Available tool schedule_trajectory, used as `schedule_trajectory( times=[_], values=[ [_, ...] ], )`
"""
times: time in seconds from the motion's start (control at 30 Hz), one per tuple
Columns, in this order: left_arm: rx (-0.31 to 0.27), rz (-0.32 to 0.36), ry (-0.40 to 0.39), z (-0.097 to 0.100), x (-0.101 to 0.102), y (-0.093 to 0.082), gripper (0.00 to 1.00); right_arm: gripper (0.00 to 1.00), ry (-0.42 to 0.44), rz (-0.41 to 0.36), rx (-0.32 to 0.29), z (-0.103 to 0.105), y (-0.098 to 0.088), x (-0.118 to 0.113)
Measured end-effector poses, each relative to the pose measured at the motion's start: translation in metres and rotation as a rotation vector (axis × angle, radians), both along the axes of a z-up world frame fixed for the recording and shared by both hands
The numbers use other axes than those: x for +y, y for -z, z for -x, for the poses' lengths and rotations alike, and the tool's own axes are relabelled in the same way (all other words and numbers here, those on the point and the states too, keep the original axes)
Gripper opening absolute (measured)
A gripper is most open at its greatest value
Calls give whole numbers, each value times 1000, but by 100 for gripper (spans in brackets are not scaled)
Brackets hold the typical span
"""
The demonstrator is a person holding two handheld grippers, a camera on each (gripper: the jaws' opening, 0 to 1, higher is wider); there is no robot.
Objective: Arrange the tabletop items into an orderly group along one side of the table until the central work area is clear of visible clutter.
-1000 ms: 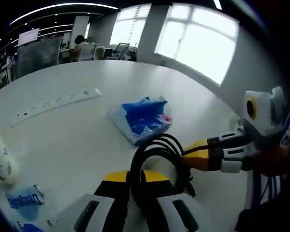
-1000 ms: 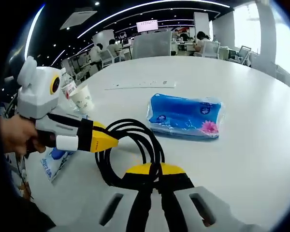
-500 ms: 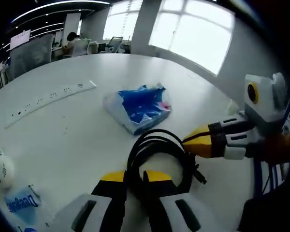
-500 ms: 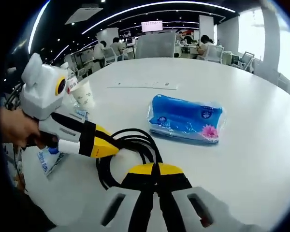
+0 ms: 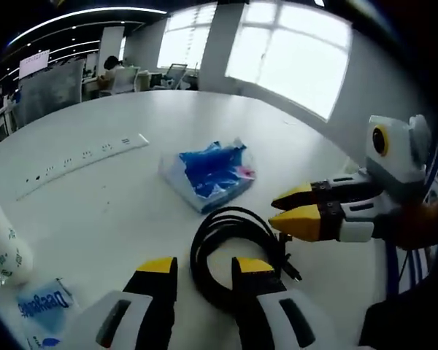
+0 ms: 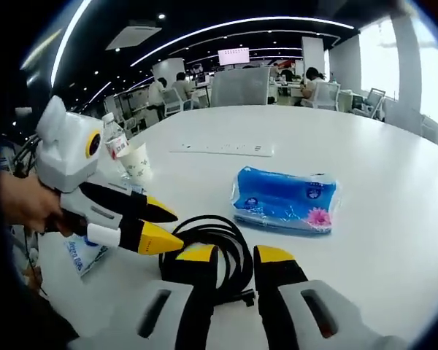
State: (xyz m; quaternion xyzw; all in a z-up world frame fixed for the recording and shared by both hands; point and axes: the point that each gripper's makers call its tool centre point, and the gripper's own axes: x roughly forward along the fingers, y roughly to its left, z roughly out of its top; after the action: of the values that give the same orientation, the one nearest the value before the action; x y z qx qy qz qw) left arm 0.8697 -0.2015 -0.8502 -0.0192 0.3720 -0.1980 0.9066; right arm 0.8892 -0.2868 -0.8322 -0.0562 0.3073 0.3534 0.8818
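With both hand-held grippers (image 5: 201, 268) (image 6: 233, 255) open and empty, we'd pinch the springy, floppy cable coil (image 5: 233, 248) across bundled loops.

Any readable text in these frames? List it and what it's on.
"Daea..." partly legible, cut off: blue and white packet by the left tongs.
Tissue pack: white print, too small to read.
Paper cup: markings too blurred.
Bottle: red label, unreadable.
Far wall screen: too small to read.
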Motion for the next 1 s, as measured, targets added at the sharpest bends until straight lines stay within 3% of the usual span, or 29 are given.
schedule_trajectory(
  times=[0.27, 0.47, 0.53, 0.7, 1.0],
  values=[
    [-44, -30, 40, 11, 11, -15, 37, 41, -15, -33, -14, 14, -15, 5],
    [-84, -38, 80, 25, 25, -39, 42, 55, -4, -65, -20, 27, -28, 8],
    [-97, -55, 111, 26, 32, -34, 43, 57, 0, -74, -25, 33, -32, 9],
    [-122, -81, 155, 32, 56, -45, 47, 64, -5, -99, -26, 50, -39, 17],
    [-110, -129, 251, 47, 86, -45, 47, 72, -8, -129, -4, 84, -41, 35]
  ],
)
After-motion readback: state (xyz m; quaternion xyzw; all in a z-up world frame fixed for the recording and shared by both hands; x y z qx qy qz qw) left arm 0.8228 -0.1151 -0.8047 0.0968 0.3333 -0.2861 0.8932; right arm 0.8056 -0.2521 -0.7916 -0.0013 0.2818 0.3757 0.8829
